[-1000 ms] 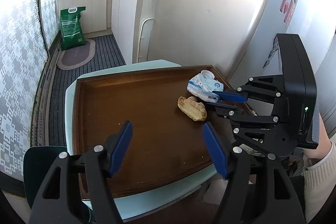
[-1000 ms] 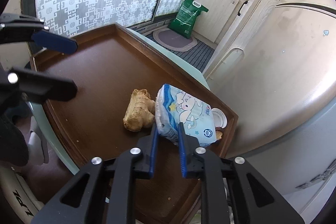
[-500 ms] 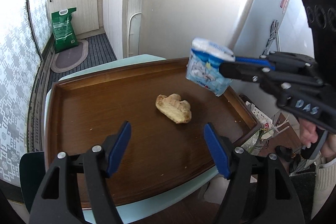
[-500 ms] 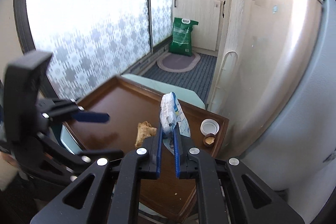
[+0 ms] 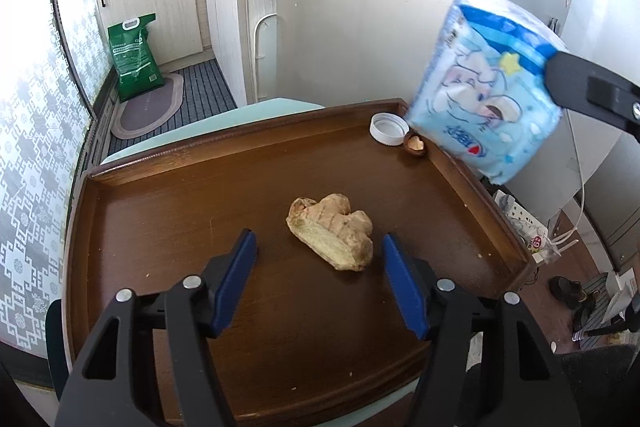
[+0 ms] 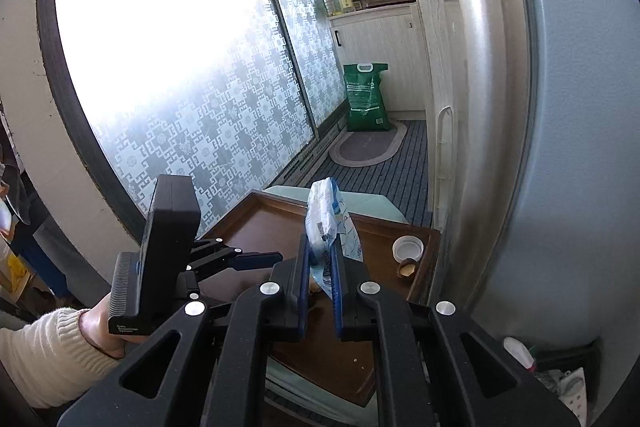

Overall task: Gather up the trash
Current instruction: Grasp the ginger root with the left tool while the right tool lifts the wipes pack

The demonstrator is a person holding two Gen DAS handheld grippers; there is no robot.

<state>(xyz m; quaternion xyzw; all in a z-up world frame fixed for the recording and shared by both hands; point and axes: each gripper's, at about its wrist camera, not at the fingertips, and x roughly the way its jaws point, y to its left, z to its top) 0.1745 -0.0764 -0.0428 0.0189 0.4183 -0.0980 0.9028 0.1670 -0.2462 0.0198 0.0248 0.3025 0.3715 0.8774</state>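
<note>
Kitchen cabinets, a patterned window and a pale fridge surround a brown wooden tray (image 5: 160, 227) resting on a light-green desk (image 5: 256, 111). Blue-padded fingers of the left gripper (image 5: 320, 263) are closing above the tray, spread on either side of a piece of ginger (image 5: 332, 231) without pressing it; the ginger lies just beyond their tips, near the tray's middle. Fingers of the right gripper (image 6: 320, 267) are clamped on a blue-and-white tissue pack (image 6: 326, 223), which is lifted clear of the tray and stands on edge between the pads. From the left wrist camera that pack (image 5: 488, 83) hangs at about 2 o'clock from the ginger, somewhat blurred. Beneath it, in the tray's far right corner, sit a white bottle cap (image 5: 388, 129) and, touching or just beside it, what looks like a nutshell half (image 5: 416, 145). Farther out, at 11 o'clock, a green sack (image 5: 134, 57) stands on the floor by an oval mat (image 5: 148, 109).
</note>
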